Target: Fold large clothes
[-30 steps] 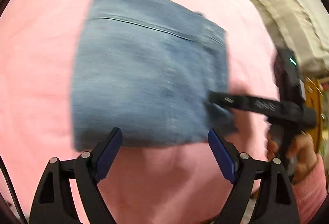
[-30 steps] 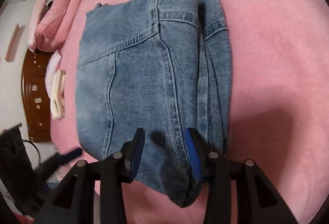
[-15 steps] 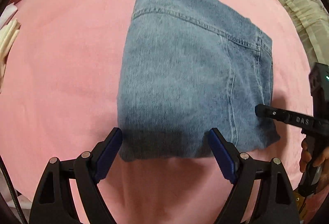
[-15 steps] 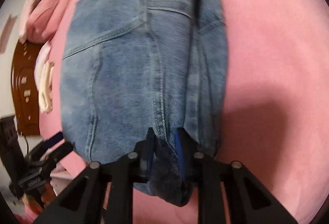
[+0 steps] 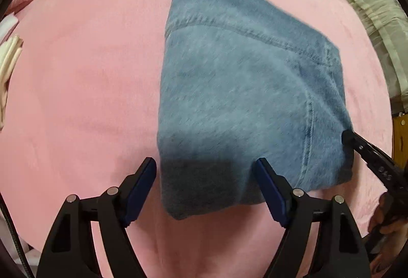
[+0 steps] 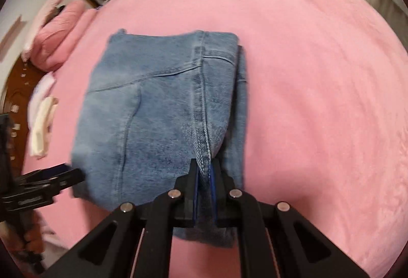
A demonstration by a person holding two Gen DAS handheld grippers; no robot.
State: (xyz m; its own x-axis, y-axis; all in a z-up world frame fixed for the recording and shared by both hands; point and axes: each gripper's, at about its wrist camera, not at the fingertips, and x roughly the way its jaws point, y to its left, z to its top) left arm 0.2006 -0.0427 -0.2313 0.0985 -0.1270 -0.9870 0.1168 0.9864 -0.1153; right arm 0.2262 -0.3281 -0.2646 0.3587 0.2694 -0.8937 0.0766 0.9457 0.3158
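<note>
Both differ: right gripper (image 6: 204,171) pinches jeans (image 6: 158,119); left gripper (image 5: 205,183) closing, wide.

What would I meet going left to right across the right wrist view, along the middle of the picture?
Cream folded cloth at the left edge → folded jeans, its near seam pinched in the right gripper → bare pink blanket out to the right edge.

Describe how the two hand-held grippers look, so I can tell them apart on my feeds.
Both look alike: the left hand-held gripper and the right hand-held gripper have black triangular cut-out fingers, blue pads and silver rivets. A thin black cable runs beside the left one.
</note>
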